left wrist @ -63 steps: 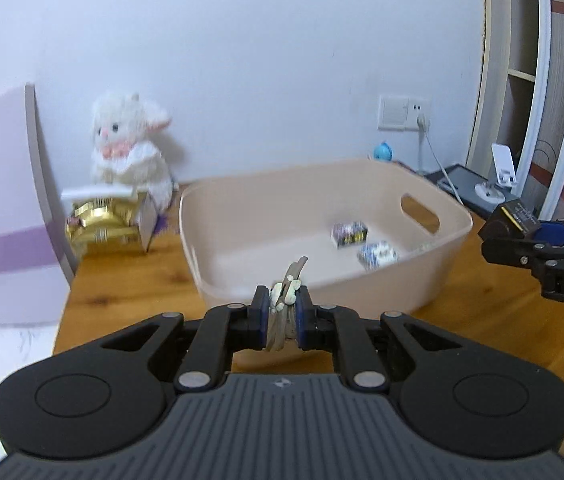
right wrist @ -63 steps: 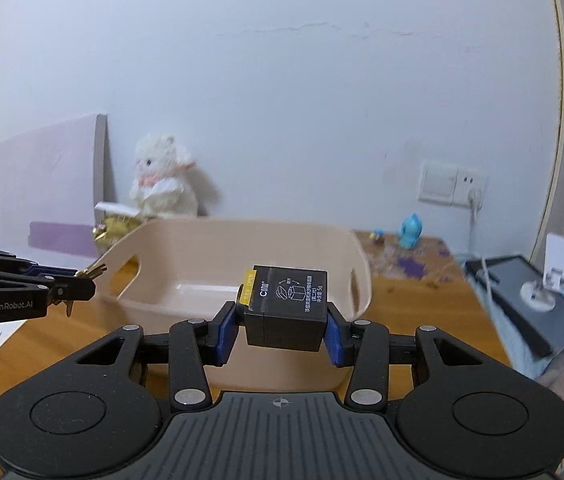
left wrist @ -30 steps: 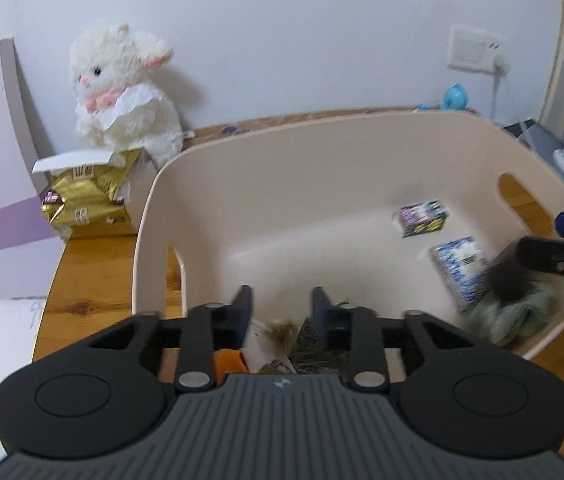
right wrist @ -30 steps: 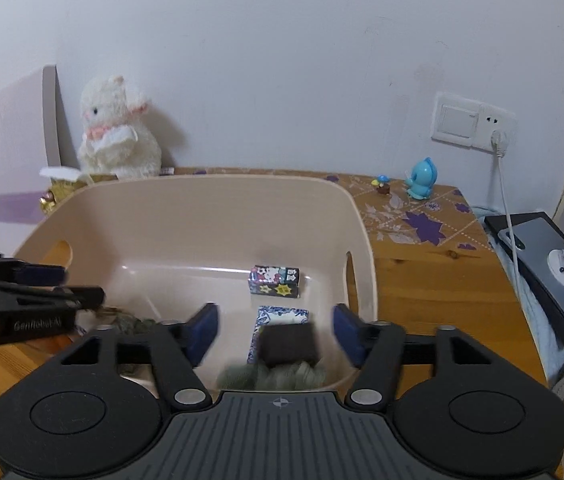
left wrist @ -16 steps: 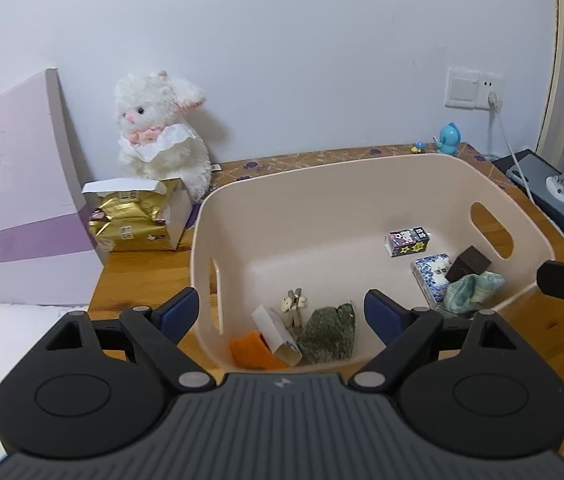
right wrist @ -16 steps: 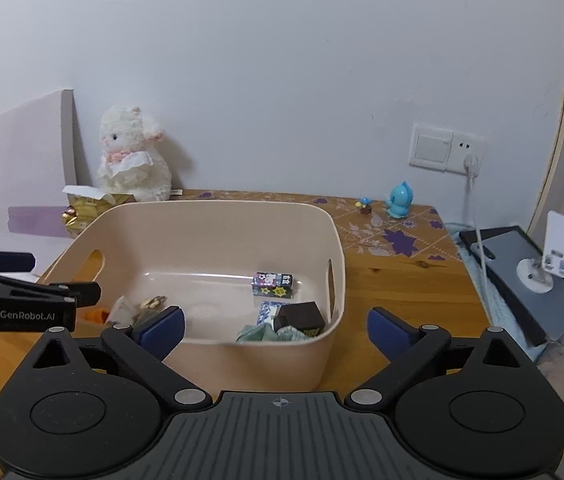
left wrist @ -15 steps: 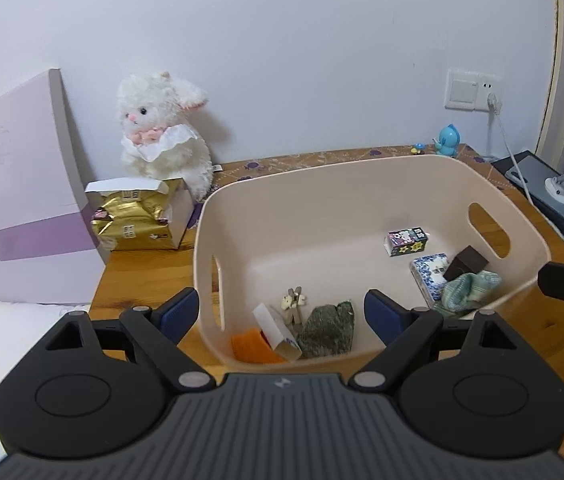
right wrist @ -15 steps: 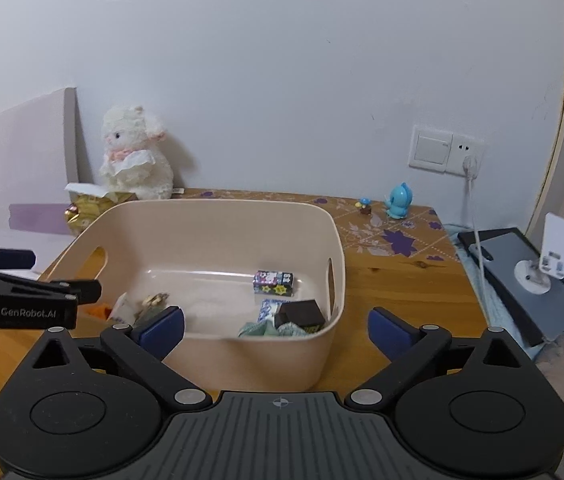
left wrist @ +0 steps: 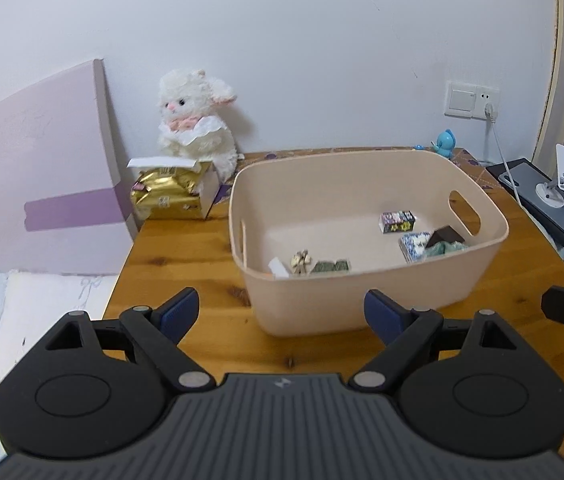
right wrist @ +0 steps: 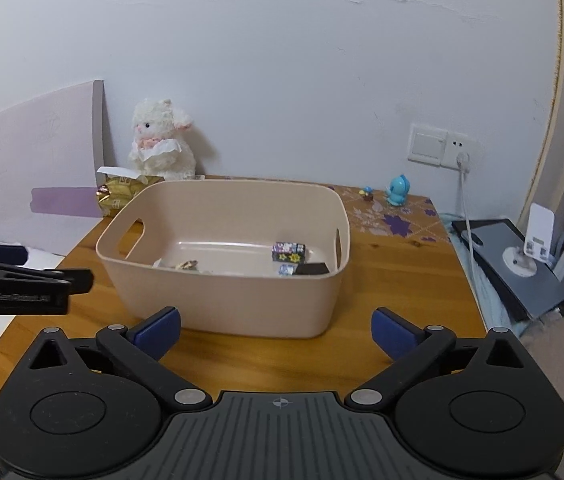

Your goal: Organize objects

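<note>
A beige plastic bin (left wrist: 366,300) stands on the wooden table; it also shows in the right wrist view (right wrist: 226,300). Inside lie a small keyring (left wrist: 301,259), a black box (left wrist: 448,236), a star-printed box (left wrist: 397,222), a blue patterned packet (left wrist: 414,245), a green cloth (left wrist: 330,267) and a white card (left wrist: 279,268). My left gripper (left wrist: 282,314) is open and empty, in front of the bin. My right gripper (right wrist: 276,330) is open and empty, also in front of the bin.
A white plush lamb (left wrist: 194,120) and a gold tissue box (left wrist: 170,194) sit at the back left. A blue figurine (right wrist: 397,191), a wall socket with cable (right wrist: 462,160) and a grey device (right wrist: 514,264) are on the right. A pink board (left wrist: 38,168) leans at left.
Both grippers let go of their items into the bin, the left the keyring and the right the black box, then opened wide and drew back from the bin.
</note>
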### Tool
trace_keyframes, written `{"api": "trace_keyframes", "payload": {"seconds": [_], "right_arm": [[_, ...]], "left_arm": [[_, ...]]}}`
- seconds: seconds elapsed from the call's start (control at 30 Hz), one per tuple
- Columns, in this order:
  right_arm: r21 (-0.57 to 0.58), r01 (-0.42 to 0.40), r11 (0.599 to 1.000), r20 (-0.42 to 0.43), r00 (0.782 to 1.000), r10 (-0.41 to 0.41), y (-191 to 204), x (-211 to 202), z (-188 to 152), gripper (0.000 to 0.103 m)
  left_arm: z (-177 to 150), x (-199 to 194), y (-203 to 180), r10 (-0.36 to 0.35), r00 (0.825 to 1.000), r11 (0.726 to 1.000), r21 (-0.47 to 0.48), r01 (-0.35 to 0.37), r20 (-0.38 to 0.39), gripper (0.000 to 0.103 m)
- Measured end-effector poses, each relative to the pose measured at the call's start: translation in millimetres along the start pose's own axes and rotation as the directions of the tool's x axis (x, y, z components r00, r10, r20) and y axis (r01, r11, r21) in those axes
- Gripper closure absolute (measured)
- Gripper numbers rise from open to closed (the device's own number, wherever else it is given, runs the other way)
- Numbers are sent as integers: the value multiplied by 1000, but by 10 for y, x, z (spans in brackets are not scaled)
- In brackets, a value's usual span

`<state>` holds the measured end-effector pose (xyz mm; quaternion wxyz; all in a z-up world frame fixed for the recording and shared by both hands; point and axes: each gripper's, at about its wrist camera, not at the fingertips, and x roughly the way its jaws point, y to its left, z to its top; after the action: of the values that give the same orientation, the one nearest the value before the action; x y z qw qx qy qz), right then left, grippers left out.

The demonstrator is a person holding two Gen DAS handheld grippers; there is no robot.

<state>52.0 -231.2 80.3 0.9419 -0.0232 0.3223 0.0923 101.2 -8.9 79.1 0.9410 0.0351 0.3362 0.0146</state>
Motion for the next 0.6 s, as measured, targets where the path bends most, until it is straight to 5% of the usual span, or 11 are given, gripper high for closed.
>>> {"api": "trace_keyframes", "payload": {"seconds": [0.6], "right_arm": [[18,-13,1000,-2,1000,13,25,-633,-419,0]], "left_arm": [[-435,-830,58,-15,1000,1000,-18,15,-1,13]]}}
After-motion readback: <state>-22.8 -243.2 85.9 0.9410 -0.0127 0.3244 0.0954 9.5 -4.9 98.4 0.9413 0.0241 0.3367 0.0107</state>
